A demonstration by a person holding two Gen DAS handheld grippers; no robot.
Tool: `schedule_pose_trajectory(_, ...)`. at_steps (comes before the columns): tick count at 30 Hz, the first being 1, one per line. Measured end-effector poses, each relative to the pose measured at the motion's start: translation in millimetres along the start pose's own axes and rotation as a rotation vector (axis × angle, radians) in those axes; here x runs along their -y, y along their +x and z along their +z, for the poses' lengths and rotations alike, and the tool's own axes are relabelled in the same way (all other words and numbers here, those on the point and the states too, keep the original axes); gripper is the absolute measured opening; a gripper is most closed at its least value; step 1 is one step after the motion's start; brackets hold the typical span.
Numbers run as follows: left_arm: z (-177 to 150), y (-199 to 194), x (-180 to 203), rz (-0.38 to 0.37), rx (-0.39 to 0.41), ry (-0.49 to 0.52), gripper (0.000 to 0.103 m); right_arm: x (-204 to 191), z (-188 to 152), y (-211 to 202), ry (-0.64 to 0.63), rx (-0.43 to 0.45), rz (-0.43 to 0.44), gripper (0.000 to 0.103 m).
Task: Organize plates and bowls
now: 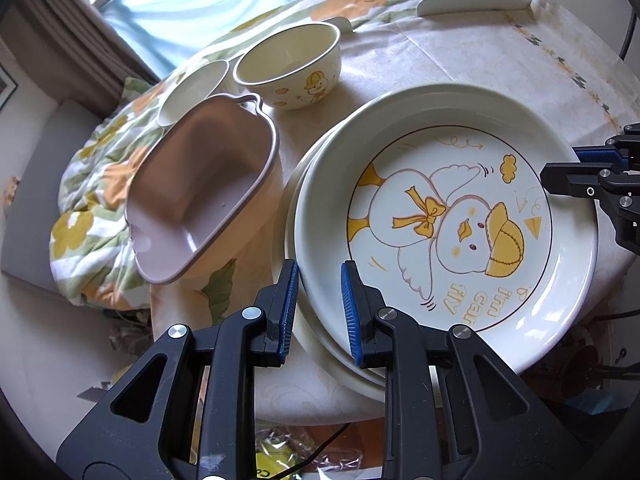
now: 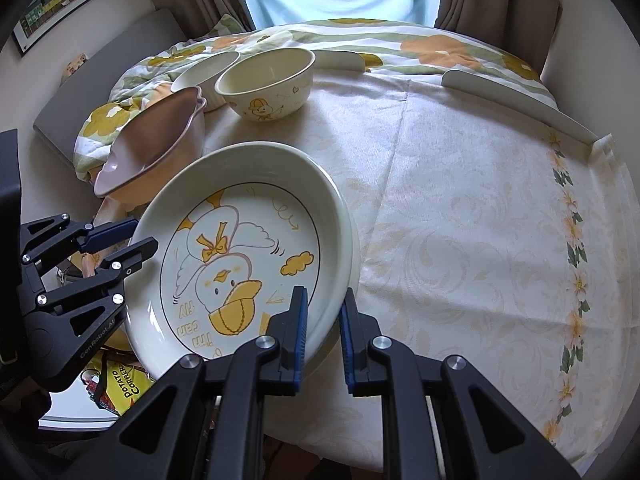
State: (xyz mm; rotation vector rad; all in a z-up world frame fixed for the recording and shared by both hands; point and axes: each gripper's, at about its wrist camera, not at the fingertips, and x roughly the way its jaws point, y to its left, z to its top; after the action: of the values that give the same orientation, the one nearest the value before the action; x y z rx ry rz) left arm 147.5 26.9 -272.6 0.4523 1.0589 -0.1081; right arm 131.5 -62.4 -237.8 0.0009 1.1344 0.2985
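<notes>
Your left gripper (image 1: 320, 312) straddling duck plate (image 1: 448, 216) rim, jaws parted. Your right gripper (image 2: 323, 334) likewise. Bowl (image 1: 288, 66) sitting at plate's 11 o'clock.

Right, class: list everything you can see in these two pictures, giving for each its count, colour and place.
Duck plate: one, cream with yellow duck, on another plate near the table's edge.
Lower plate: at least one, cream, under the duck plate.
Duck bowl: one, cream, far side of table.
White bowl: one, left of the duck bowl.
Pink dish: one, tilted at the table's left edge.
Tablecloth: one, cream, floral border.
Quilt: one, flowered, left and behind.
Snack bag: yellow, below the table.
Left tongs: open, astride the duck plate's rim.
Right tongs: open, astride the opposite rim.
</notes>
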Motion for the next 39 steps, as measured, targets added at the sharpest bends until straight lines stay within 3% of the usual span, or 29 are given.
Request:
schedule_pose_trajectory(25,4.6,-15.0,-2.6,0.038,-0.009,-0.080,0.019,5.0,1.4,-10.4,-0.049,0.017,0.029,0.014)
schedule_pose_trajectory(29,14.1,-42.0,-20.1,0.055,0.042,-0.166,0.020,9.8,14.7,-33.7,-0.061,0.073,0.076,0.014)
schedule_pose_trajectory(33,23.3,-82.3,-56.8,0.130,0.133,-0.337,0.022,11.3,39.8,-62.1,-0.104,0.135,0.175,0.015)
schedule_pose_trajectory(34,24.1,-89.9,-67.1,0.137,0.149,-0.386,0.025,10.4,46.4,-68.1,-0.117,0.152,0.192,0.029)
schedule_pose_trajectory(35,24.7,-94.6,-76.7,0.138,0.158,-0.429,0.030,9.6,53.6,-73.1,-0.128,0.170,0.209,0.060)
schedule_pose_trajectory(36,24.4,-97.6,-87.0,0.140,0.161,-0.477,0.058,8.0,61.8,-77.5,-0.139,0.193,0.229,0.076)
schedule_pose_trajectory(37,23.5,-99.7,-96.4,0.147,0.165,-0.518,0.099,6.2,69.7,-80.5,-0.151,0.211,0.253,0.092)
schedule_pose_trajectory(39,17.6,-107.5,-112.6,0.182,0.213,-0.590,0.103,0.7,86.2,-80.7,-0.174,0.219,0.298,0.092)
